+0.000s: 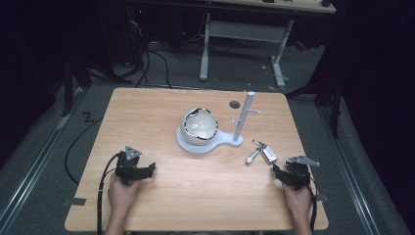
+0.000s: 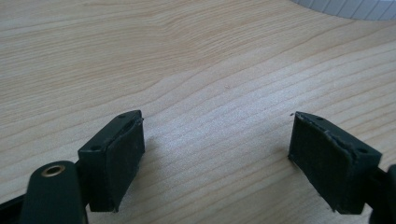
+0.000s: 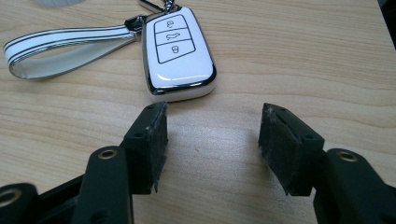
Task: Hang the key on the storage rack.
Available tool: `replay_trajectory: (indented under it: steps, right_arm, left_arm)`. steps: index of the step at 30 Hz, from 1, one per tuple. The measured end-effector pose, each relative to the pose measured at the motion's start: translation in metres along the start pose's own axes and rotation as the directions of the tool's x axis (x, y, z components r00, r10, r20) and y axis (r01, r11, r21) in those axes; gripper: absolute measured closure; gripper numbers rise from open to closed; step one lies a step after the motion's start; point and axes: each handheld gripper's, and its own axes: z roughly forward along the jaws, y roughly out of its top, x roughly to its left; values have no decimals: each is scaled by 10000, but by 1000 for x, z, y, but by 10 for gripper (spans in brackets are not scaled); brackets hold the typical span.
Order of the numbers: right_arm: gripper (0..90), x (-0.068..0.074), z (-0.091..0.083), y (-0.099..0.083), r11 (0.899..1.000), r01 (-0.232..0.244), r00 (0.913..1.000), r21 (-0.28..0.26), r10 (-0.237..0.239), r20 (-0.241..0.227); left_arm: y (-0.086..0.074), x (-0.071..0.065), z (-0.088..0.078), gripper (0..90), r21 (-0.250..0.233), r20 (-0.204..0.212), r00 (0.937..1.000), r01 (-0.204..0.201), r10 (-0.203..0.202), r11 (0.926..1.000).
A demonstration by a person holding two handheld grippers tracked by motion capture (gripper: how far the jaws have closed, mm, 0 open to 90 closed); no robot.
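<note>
Just ahead of my right gripper (image 3: 212, 149), jaws spread and empty: key fob (image 3: 178, 51). I'd centre it between them before closing. Left gripper (image 2: 217, 163) likewise spread, empty.

The surface (image 1: 147, 122) is pale wood with fine, wavy brown grain lines. The key fob (image 3: 178, 53) is glossy white with a chrome edge and three buttons outlined in black; its strap (image 3: 65, 44) is white, edged with thin dark stripes. The stand (image 1: 208, 142) and its post (image 1: 243, 115) are white, and the bowl (image 1: 199, 126) on it is white with a shiny silvery rim. Both the left claw (image 2: 217, 161) and the right claw (image 3: 212, 149) are matte black, with brass-coloured rings at their screw holes. The floor (image 1: 54, 142) is dark grey.
</note>
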Motion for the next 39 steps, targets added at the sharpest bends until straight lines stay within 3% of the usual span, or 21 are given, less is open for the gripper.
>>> replay_trajectory:
  steps: [19, 25, 39]
  right_arm:
    - [459, 2, 0, 0, 9999, 118, 9999, -47, -118, -111]
    - [458, 7, 0, 1, 9990, 391, 9992, -199, -394, -121]
    - [436, 17, 3, 17, 9962, 715, 9967, -501, -733, -355]
  left_arm:
    - [0, 0, 0, 187, 14, 6, 10000, 8, -8, 10000]
    - [0, 0, 0, 187, 13, 5, 10000, 10, -10, 10000]
    - [0, 0, 0, 187, 16, -1, 10000, 0, 0, 10000]
